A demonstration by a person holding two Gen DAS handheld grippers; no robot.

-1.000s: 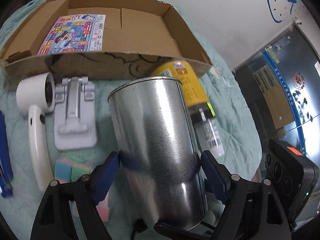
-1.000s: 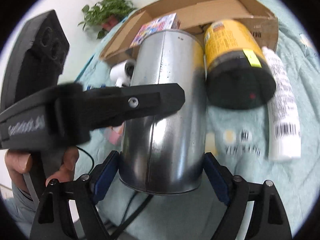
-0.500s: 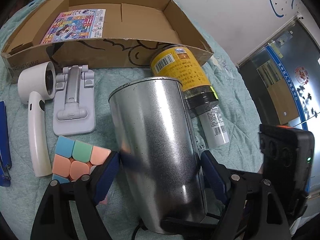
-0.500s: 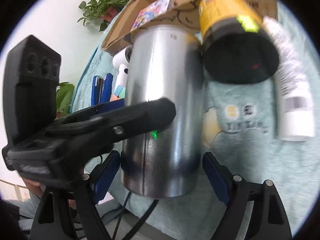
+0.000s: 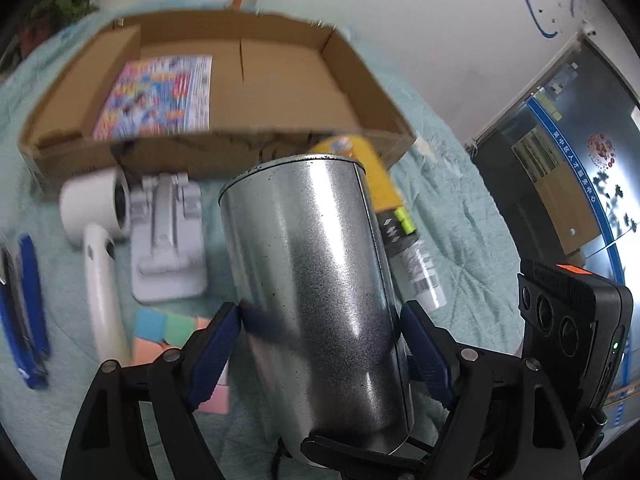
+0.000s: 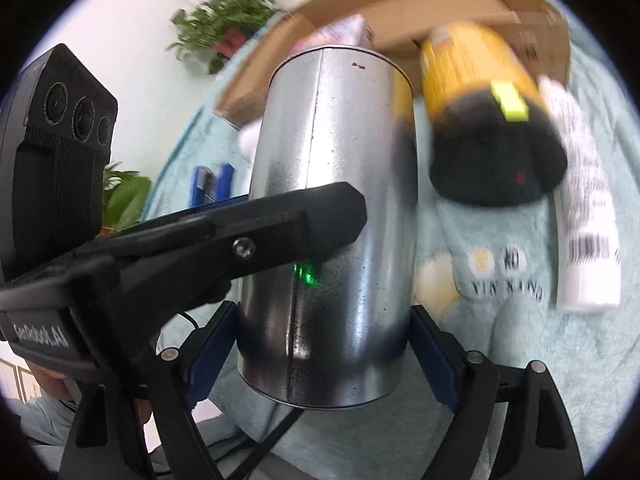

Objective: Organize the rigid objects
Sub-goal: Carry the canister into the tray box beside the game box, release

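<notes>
gleaming, speckled silver tin (image 5: 320, 280) clamped by left tongs (image 5: 320, 344) and right tongs (image 6: 324, 344)

A pale green quilted blanket (image 5: 452, 216) covers the surface, with a printed daisy motif and dark lettering (image 6: 506, 276) showing in the right wrist view. At its far side sits a shallow cardboard box (image 5: 360, 92), open at the top, with a colourful printed sheet (image 5: 156, 98) flat inside. Just in front of the box lie a white handheld fan (image 5: 98, 240) and, beside it, a light grey folding stand (image 5: 168, 240). A pastel cube puzzle (image 5: 160, 336) lies nearer the camera, and blue staplers (image 5: 24, 312) lie at the left edge. To the right, a yellow-labelled jar with a black lid (image 6: 488, 120) lies on its side, a white bottle with a barcode (image 6: 588, 220) beside it.
</notes>
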